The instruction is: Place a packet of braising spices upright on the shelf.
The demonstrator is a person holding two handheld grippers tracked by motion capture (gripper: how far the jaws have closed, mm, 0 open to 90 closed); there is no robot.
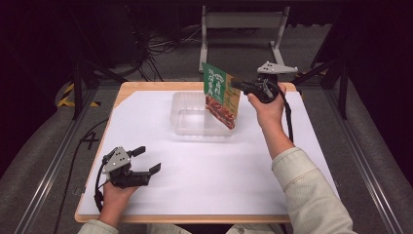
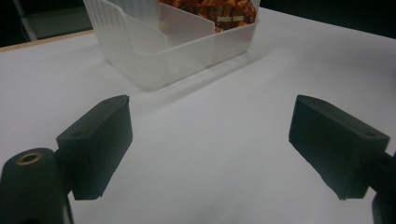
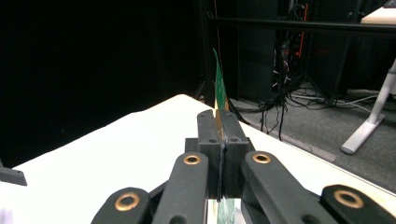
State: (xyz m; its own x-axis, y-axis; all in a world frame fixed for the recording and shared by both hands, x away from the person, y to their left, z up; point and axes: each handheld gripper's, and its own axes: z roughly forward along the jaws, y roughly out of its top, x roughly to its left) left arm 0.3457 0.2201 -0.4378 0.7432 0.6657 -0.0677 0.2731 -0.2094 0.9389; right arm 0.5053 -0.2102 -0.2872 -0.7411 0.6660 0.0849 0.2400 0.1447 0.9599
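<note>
A green and red snack packet (image 1: 221, 95) hangs upright over the right end of a clear plastic bin (image 1: 187, 122), its lower end dipping into it. My right gripper (image 1: 237, 84) is shut on the packet's upper right edge; in the right gripper view the packet (image 3: 218, 81) shows edge-on, pinched between the closed jaws. The left gripper view shows the bin (image 2: 154, 51) ahead, with the packet's bottom (image 2: 219, 11) inside its far compartment. My left gripper (image 1: 147, 160) rests open near the table's front left, with nothing between its fingers (image 2: 95, 144).
White paper covers the wooden table (image 1: 209, 161). A white metal frame (image 1: 243, 29) stands on the floor behind the table, with cables around it. Dark stands flank the table on both sides.
</note>
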